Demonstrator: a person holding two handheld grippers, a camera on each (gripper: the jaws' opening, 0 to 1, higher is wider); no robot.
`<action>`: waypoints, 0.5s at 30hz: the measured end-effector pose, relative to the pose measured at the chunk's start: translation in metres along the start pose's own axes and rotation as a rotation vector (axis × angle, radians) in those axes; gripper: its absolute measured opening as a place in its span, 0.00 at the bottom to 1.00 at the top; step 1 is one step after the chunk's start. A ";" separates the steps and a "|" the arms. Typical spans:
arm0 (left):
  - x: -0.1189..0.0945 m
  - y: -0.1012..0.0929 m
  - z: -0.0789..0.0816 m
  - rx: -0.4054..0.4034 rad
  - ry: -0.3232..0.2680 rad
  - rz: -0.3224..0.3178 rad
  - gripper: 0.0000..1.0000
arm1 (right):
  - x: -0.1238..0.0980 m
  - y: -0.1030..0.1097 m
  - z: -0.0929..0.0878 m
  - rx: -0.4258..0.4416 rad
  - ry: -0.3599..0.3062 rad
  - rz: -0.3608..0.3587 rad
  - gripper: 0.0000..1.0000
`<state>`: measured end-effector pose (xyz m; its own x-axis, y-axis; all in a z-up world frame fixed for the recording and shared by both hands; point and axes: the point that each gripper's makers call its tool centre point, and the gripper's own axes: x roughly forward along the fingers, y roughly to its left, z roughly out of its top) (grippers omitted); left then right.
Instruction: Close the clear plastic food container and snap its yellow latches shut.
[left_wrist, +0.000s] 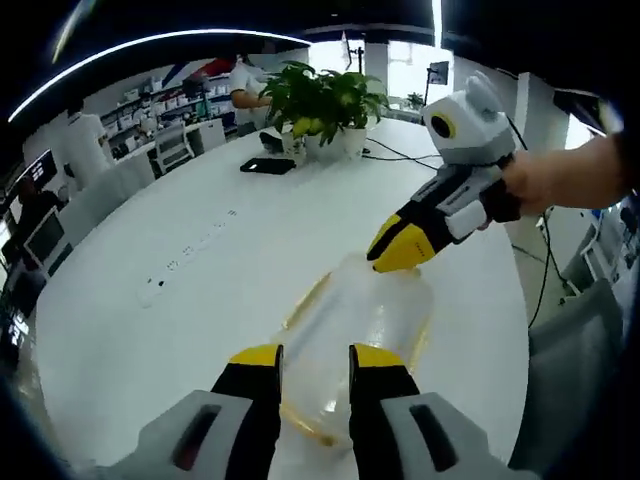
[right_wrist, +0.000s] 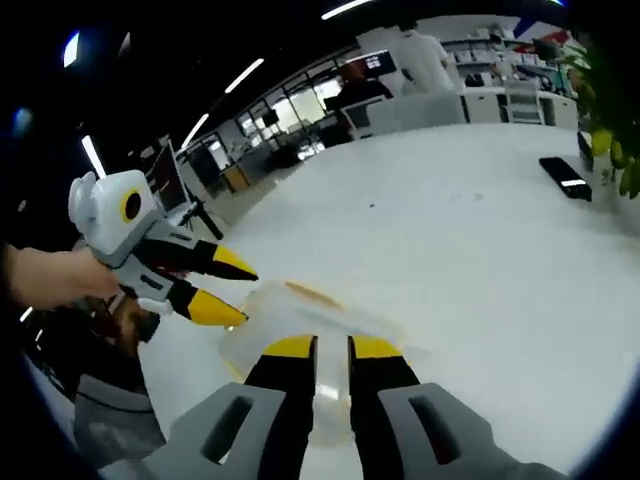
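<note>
A clear plastic food container (left_wrist: 355, 335) with yellow latches (left_wrist: 305, 300) lies on a white table (left_wrist: 200, 250), near its edge. The left gripper (left_wrist: 315, 358) hangs above one end, jaws spread. The right gripper (right_wrist: 320, 347) hovers over the opposite end, jaws narrowly parted, holding nothing.

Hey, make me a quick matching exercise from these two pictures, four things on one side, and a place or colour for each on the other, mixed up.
1 food container
2 potted plant
3 black phone
4 latches

A green, leafy, at the table's far side
B clear, between both grippers
C lying flat beside the plant
D yellow

Pairs: 1-B, 2-A, 3-C, 4-D
</note>
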<state>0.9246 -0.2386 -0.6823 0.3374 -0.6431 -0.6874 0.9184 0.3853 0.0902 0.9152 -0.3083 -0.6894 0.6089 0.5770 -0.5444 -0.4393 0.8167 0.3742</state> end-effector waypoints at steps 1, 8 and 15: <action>0.001 -0.002 0.001 0.015 0.001 -0.011 0.19 | 0.001 0.000 0.000 -0.011 0.004 0.001 0.08; 0.011 -0.011 0.006 0.088 0.006 -0.077 0.18 | 0.010 0.006 -0.001 -0.076 0.032 0.025 0.08; 0.017 -0.015 0.006 0.159 0.030 -0.108 0.17 | 0.017 0.009 -0.003 -0.127 0.052 0.040 0.06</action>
<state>0.9177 -0.2594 -0.6906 0.2305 -0.6542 -0.7203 0.9709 0.2042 0.1252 0.9190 -0.2910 -0.6974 0.5557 0.6053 -0.5699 -0.5448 0.7829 0.3003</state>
